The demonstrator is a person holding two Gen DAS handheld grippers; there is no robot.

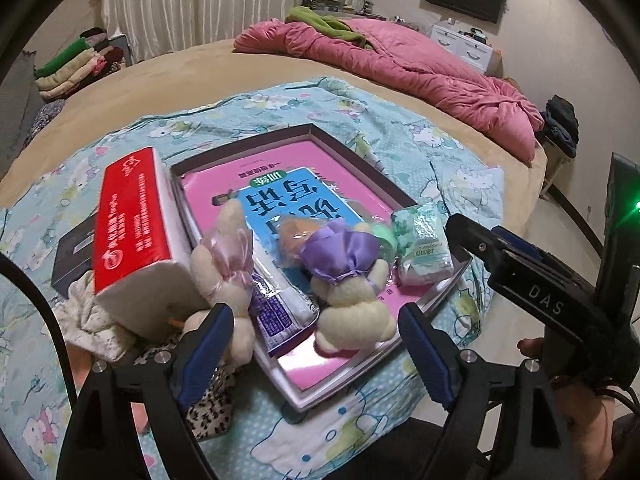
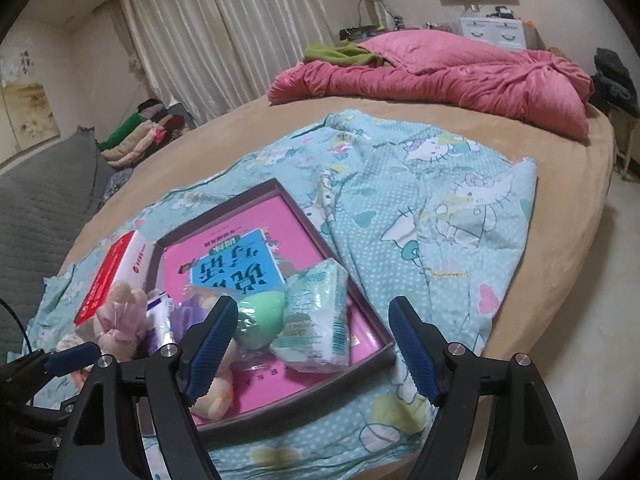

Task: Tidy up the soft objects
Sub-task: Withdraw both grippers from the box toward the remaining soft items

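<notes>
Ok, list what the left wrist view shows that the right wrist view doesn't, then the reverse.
Only the left wrist view shows the dark box behind the red tissue pack, the crumpled white cloth, and the right gripper coming in from the side. Only the right wrist view shows the grey quilted cushion and the wall picture. Both show the tray, the blue book, the two plush bunnies, the green tissue packet and the pink quilt.

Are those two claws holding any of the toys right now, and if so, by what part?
Nothing is held. The left claw is open over the purple-bowed plush toy, and the right claw is open above the green tissue pack.
</notes>
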